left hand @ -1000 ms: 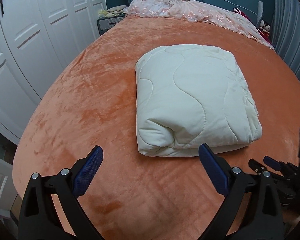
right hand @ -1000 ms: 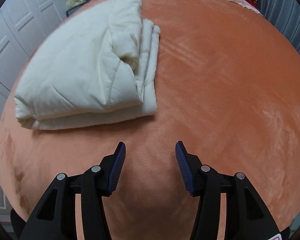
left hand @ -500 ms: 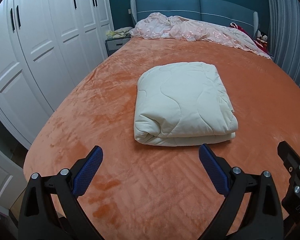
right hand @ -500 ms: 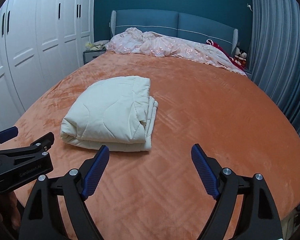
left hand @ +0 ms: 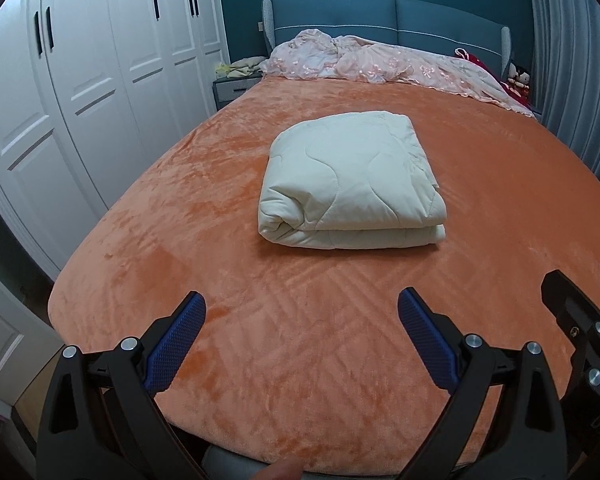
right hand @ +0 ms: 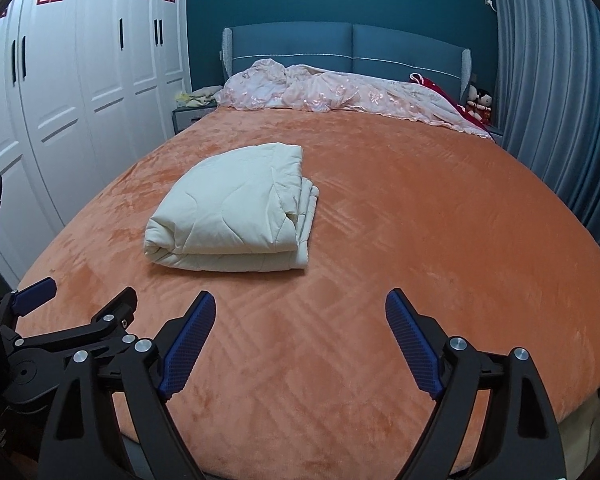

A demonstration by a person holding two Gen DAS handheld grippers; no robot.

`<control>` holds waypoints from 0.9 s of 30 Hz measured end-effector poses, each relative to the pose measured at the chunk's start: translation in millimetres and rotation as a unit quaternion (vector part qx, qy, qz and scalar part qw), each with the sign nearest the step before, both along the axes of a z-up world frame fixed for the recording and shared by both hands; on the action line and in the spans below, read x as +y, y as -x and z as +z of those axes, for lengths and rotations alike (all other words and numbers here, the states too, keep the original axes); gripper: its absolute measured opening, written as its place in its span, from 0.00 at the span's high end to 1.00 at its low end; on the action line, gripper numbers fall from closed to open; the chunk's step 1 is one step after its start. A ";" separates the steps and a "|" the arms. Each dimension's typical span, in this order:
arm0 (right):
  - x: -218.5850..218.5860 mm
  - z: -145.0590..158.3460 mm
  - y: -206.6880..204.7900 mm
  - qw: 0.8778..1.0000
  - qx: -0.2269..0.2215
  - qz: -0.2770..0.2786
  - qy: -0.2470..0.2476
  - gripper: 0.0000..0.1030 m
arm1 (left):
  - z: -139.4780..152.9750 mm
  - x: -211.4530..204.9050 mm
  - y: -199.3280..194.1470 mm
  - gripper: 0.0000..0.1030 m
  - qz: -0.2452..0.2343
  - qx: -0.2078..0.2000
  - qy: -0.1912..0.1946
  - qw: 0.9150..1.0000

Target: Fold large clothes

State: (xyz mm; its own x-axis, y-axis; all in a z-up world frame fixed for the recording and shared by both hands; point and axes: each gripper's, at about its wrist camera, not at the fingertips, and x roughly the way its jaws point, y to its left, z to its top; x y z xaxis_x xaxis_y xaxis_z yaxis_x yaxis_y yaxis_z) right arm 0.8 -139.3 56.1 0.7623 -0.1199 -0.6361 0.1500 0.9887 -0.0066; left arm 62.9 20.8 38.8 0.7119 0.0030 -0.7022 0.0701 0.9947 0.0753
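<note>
Cream quilted comforter (left hand: 350, 182) at 12 o'clock looks folded — left gripper (left hand: 300, 340) and right gripper (right hand: 298, 342) both released, best kept clear.

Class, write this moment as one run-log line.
cream quilt: folded, on orange bed | left hand-held gripper: open, empty | right hand-held gripper: open, empty

Orange-covered bed (left hand: 220, 208), folded cream quilt (left hand: 352, 184) centre, pink bedspread (left hand: 380, 64) by headboard
</note>
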 end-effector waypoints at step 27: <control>9.9 -13.3 23.8 1.000 0.012 0.002 -0.009 0.18 | -2.6 10.8 23.1 0.09 0.025 -0.009 -0.009 1.000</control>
